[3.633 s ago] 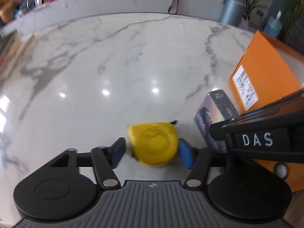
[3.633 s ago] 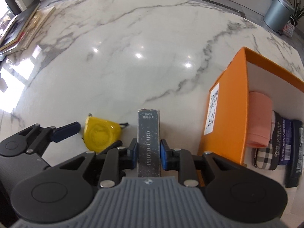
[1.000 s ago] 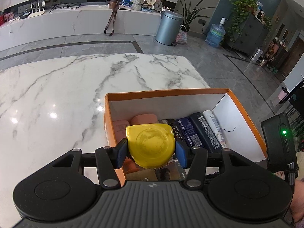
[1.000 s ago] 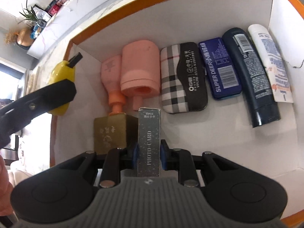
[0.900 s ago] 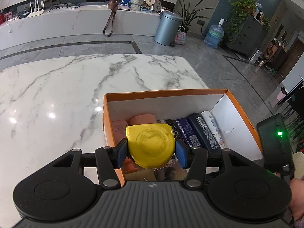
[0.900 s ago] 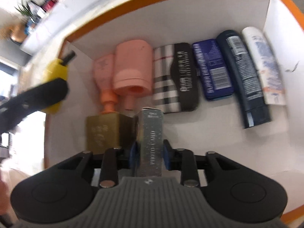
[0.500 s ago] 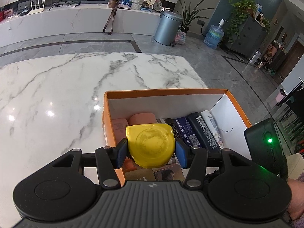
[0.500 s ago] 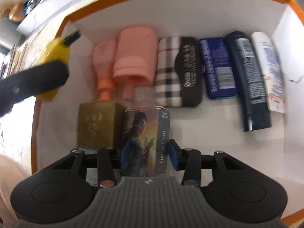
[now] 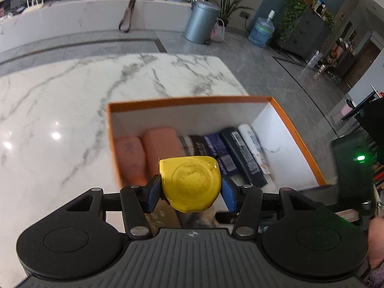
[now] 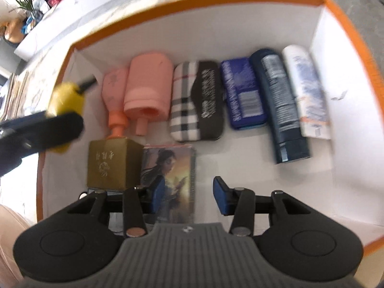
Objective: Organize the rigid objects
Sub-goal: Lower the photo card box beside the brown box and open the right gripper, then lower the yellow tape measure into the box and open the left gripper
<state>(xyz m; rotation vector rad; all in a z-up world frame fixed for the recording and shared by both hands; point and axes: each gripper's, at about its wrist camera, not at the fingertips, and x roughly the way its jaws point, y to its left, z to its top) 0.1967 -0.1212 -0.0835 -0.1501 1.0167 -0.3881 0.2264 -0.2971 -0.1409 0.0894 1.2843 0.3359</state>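
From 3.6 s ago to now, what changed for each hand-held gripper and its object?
The right hand-held gripper carried the photo card box from the table into the orange box, laid it beside the gold box and opened. The left hand-held gripper lifted the yellow tape measure over the box, still clamped.

— What can't be made out?
— The gold box [image 10: 112, 163] and card box [image 10: 169, 184] have their near ends hidden behind the right gripper [image 10: 187, 198]. The print on the bottles is too blurred to read.
— And from the left wrist?
— The yellow tape measure [image 9: 190, 183] covers the checked case [image 9: 189, 140]; the orange box [image 9: 192, 100] is smeared by motion.
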